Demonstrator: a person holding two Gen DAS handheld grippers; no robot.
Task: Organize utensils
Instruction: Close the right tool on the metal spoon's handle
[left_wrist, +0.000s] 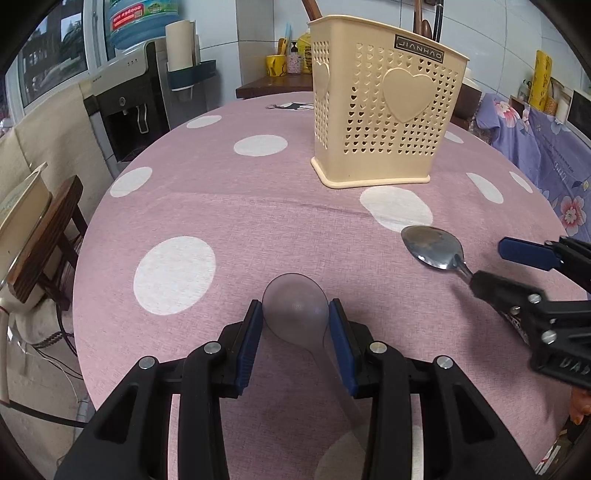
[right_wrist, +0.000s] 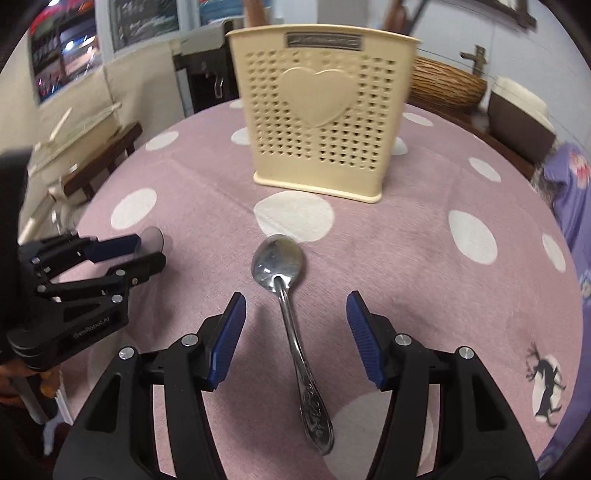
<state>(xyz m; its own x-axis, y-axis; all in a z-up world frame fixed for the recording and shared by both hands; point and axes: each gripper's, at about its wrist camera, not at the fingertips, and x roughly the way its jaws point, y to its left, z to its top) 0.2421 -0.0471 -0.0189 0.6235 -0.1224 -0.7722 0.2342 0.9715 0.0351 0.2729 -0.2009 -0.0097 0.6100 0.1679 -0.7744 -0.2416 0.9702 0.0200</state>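
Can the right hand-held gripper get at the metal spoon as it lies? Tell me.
Probably yes. The shiny metal spoon lies flat on the pink dotted tablecloth with its handle between the open pads of the right hand-held gripper, which touch nothing. No other object blocks it.

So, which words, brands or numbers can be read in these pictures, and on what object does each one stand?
"JIANHAO": plate on the cream utensil holder, mirrored in the left wrist view.
"GenRobot.AI": body of the left gripper.
"DA...": right gripper, cut off.
Water jug label: number too blurred.
Spoon handle: embossing unreadable.
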